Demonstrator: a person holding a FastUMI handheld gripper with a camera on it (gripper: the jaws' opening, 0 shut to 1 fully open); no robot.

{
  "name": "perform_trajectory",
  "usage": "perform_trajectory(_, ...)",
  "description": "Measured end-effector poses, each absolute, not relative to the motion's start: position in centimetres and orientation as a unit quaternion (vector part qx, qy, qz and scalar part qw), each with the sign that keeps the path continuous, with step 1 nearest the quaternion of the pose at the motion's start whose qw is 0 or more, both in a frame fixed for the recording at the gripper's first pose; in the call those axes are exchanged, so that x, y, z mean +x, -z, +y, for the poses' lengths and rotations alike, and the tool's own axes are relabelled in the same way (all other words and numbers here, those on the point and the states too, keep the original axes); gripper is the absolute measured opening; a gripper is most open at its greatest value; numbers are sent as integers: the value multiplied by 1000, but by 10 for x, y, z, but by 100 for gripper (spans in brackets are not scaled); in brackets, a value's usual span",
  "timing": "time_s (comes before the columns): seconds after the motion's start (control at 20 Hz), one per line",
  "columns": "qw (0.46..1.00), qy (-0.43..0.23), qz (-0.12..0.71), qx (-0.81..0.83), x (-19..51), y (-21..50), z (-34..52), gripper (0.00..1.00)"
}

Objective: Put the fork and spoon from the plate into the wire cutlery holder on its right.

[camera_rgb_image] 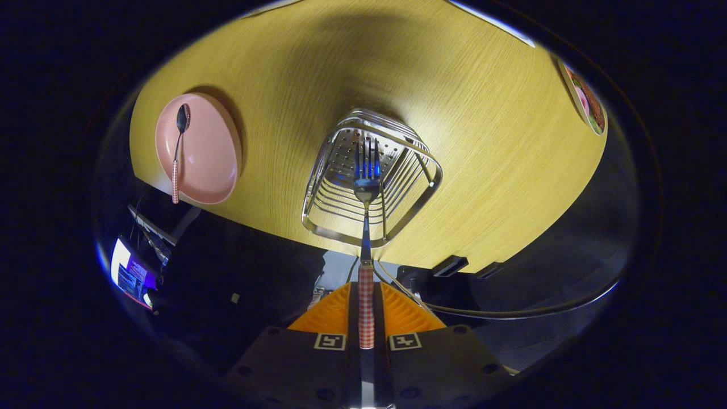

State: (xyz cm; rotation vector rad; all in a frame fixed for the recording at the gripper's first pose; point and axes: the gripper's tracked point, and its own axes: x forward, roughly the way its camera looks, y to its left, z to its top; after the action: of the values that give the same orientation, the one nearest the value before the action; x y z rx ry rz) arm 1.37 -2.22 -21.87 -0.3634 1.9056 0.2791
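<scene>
Gripper (366,318): closed narrow on the red-and-white checked handle of the steel fork (366,227), both fingers pressing its sides. The handle runs straight between the fingers; the bare steel neck and tines reach out ahead of them.

Fork: slim, polished metal head with a gingham-patterned grip. The tines point away from the gripper and lie over the open mouth of the holder, seemingly at or just inside the rim; the depth cannot be judged for certain.

Chrome wire cutlery holder (372,176): directly ahead of the gripper, standing on the yellow wood-grain desk (483,142). Squarish rim with rounded corners, sides of stacked horizontal wires, perforated metal floor seen through the opening. No other cutlery seen inside.

Step in hand: first of two deliveries, the fork poised above the holder. Next move, as judged: lower the fork tines-first until it is well within the wire walls, part the fingers to release, then withdraw clear of the rim.

Pink round plate (210,159): on the desk, well apart from the holder and off to the gripper's left.

Steel spoon (178,147): matching checked handle, lying across the plate, bowl at the far end, handle tip overhanging the near rim. Not yet collected.
</scene>
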Motion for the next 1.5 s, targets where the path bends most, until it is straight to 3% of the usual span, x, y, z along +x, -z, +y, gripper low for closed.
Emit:
perform_trajectory(0.35,581,-129,789,-150,29,226,-17,17)
perform_trajectory(0.5,632,-146,749,-133,33,216,-11,23)
perform_trajectory(0.75,743,-196,635,-82,24,179,31,23)
perform_trajectory(0.9,777,-230,586,-30,3,161,80,23)
perform_trajectory(1.2,779,-277,555,94,-27,176,210,23)
perform_trajectory(1.5,768,-255,565,160,-23,226,298,25)
